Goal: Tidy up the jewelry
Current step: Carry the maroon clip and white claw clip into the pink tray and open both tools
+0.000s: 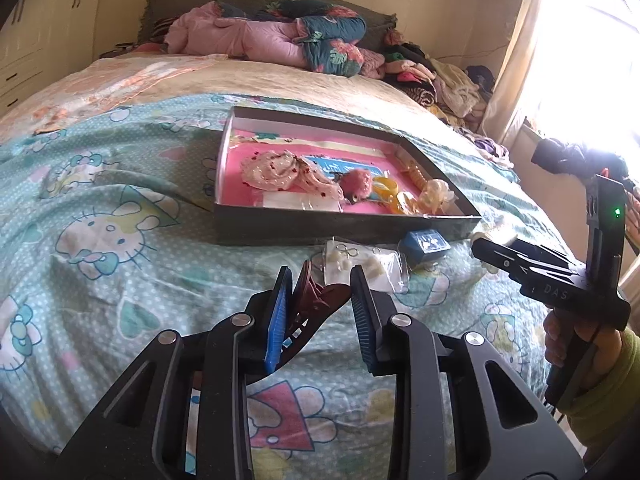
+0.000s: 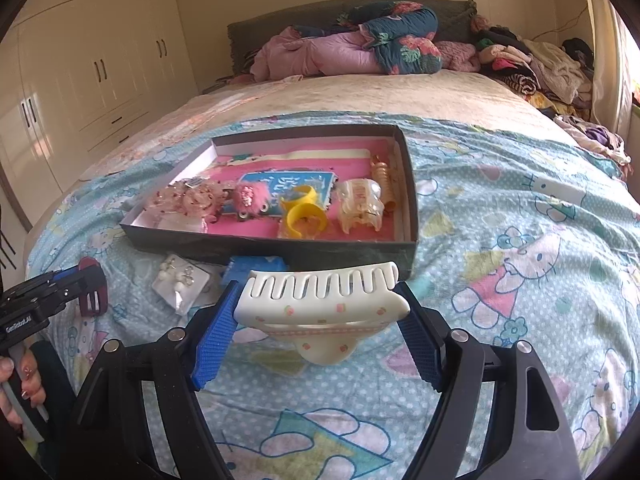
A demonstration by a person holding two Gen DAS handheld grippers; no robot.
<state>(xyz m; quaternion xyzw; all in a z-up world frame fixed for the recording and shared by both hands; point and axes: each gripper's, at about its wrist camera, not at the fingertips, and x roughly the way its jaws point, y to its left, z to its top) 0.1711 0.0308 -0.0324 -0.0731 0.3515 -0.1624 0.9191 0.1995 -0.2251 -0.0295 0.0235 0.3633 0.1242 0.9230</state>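
Observation:
A shallow dark box [image 1: 340, 226] [image 2: 264, 250] with a pink floor lies on the bed and holds hair clips, a pink scrunchie and a pink pom-pom. My right gripper [image 2: 320, 320] is shut on a large white claw clip [image 2: 320, 304], held just in front of the box's near wall. My left gripper [image 1: 320, 304] stands open around a dark red claw clip [image 1: 316, 300], which leans on the left pad; the same clip shows in the right wrist view [image 2: 94, 292]. A clear earring packet [image 1: 360, 264] [image 2: 182, 282] and a small blue box [image 1: 424, 246] [image 2: 256, 270] lie before the box.
The bed has a Hello Kitty sheet [image 1: 120, 240] with a pile of bedding [image 1: 280, 36] at the headboard and clothes [image 2: 536, 68] at the far right. White wardrobes [image 2: 80, 80] stand on the left. A bright window [image 1: 580, 60] is on the right.

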